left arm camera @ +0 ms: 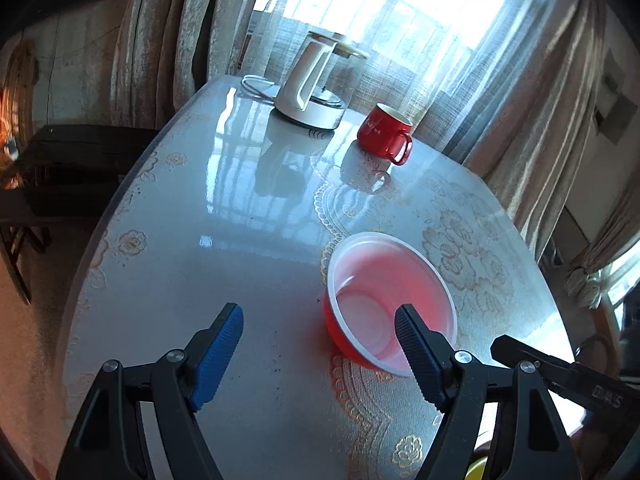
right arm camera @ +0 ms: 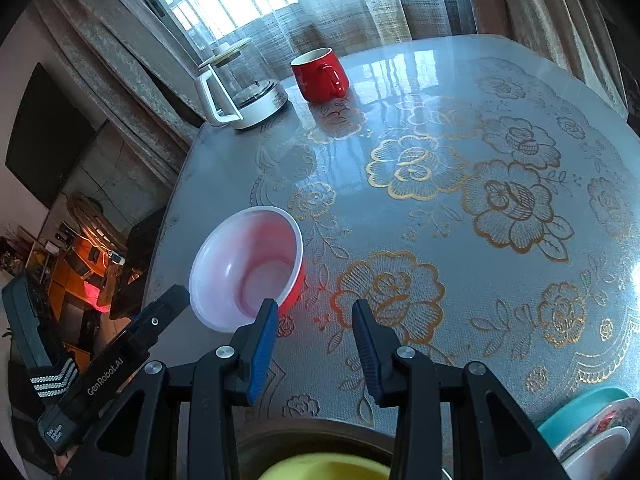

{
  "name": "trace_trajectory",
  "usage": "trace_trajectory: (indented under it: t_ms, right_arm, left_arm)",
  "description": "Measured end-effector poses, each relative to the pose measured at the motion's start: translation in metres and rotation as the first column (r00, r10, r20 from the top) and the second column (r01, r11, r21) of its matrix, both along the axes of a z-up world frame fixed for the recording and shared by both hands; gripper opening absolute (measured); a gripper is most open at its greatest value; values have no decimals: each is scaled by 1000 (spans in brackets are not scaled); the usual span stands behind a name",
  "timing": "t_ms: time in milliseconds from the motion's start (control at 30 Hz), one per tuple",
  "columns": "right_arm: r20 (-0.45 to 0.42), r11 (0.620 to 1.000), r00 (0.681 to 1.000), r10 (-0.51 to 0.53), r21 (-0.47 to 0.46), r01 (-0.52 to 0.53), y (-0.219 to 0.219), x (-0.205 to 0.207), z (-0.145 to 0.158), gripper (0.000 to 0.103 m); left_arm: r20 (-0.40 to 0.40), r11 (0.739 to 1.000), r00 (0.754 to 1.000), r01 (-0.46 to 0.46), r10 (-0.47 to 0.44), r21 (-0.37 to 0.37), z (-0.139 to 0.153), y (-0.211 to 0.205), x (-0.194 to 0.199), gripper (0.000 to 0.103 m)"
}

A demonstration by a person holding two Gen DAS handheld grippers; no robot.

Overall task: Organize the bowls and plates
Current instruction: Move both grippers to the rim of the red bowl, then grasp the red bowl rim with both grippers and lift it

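A red bowl with a white inside (left arm camera: 390, 300) stands upright on the table; it also shows in the right wrist view (right arm camera: 246, 266). My left gripper (left arm camera: 320, 328) is open, its right finger over the bowl's near rim, its left finger over bare table. My right gripper (right arm camera: 314, 320) is open and empty, just right of the bowl, above the tablecloth. A yellow bowl (right arm camera: 324, 468) sits in a dark dish at the near edge. A stack of plates (right arm camera: 592, 428), teal and patterned, lies at the lower right.
A red mug (left arm camera: 384, 132) and a white-handled glass kettle (left arm camera: 310, 84) stand at the table's far side by the curtains. The round table (right arm camera: 460, 220) has a glossy floral cover. A dark cabinet (left arm camera: 68, 168) stands left of the table.
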State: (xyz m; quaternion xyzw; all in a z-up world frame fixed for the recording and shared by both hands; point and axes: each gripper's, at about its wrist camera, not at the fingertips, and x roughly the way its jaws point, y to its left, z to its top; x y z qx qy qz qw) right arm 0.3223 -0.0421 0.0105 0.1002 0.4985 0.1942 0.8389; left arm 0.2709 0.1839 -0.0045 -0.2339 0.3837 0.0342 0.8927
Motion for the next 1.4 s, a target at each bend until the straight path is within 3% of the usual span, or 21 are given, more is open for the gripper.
trace_trajectory:
  t_ms: [400, 733, 1000, 1167, 1400]
  right_arm:
    - [-75, 999, 997, -35, 35, 38, 22, 39, -22, 39]
    - [-121, 999, 993, -17, 32, 21, 41, 49, -42, 39]
    - [-130, 1000, 992, 6, 23, -3, 54, 52, -48, 31]
    - [-123, 1000, 992, 25, 18, -23, 55, 50, -49, 18]
    - [-130, 999, 991, 36, 25, -33, 59, 48, -51, 14]
  left_arm:
    - [6, 999, 999, 53, -53, 8, -14, -5, 15, 75]
    - [-10, 999, 1000, 27, -27, 29, -19, -1, 18, 71]
    - [-19, 996, 998, 56, -55, 63, -24, -10, 21, 59]
    - [-41, 994, 997, 74, -71, 79, -29, -14, 24, 43]
    - [-52, 991, 995, 93, -88, 101, -32, -18, 23, 26]
